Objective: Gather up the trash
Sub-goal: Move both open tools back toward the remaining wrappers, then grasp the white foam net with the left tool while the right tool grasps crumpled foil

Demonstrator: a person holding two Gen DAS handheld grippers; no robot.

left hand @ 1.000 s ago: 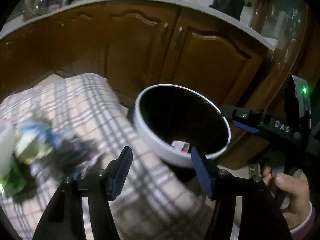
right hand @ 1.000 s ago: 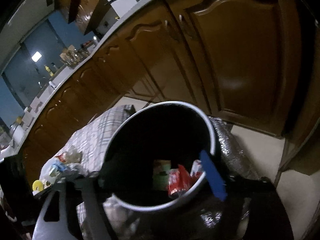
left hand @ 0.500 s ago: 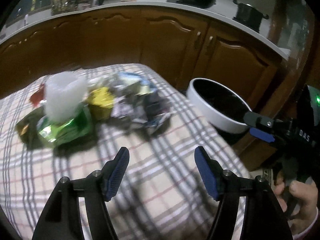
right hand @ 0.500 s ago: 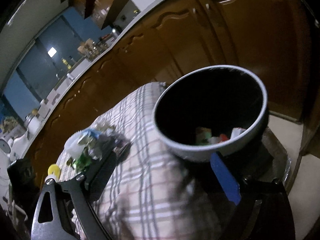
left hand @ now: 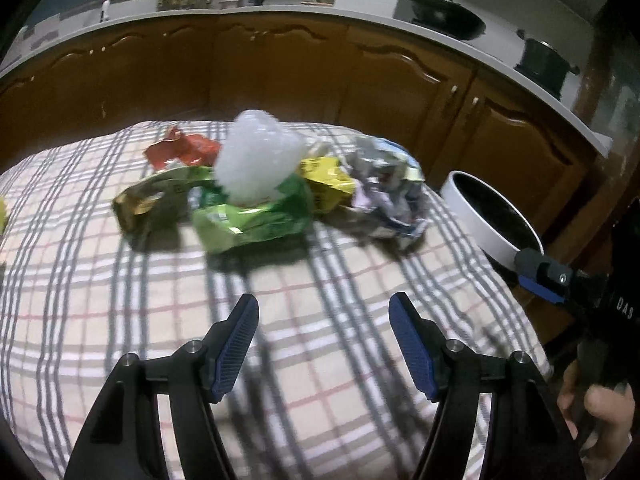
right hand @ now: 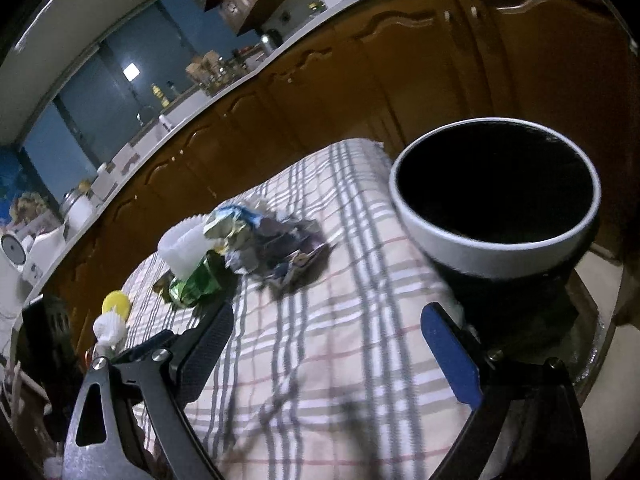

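Observation:
A heap of trash lies on the plaid tablecloth (left hand: 280, 312): a green wrapper (left hand: 252, 216), a white crumpled plastic cup (left hand: 256, 160), a red wrapper (left hand: 180, 150), a yellow wrapper (left hand: 326, 178) and a silvery crumpled wrapper (left hand: 392, 196). My left gripper (left hand: 322, 344) hangs open and empty over the cloth, short of the heap. The white-rimmed bin (right hand: 496, 196) stands past the table's right end. Near it my right gripper (right hand: 332, 344) is open and empty, left of the bin, with the heap (right hand: 248, 248) farther off. The right gripper's fingertip (left hand: 540, 276) shows in the left wrist view.
Brown kitchen cabinets (left hand: 280, 68) run behind the table under a white counter with a pan (left hand: 444, 16) and a pot (left hand: 540, 64). A yellow object (right hand: 116, 304) and a white crumpled piece (right hand: 108, 328) lie at the table's far left. A hand (left hand: 596, 412) holds the right gripper.
Both grippers swung left, away from the bin and toward the heap on the cloth. The bin slid to the right in both views. The right jaws widened.

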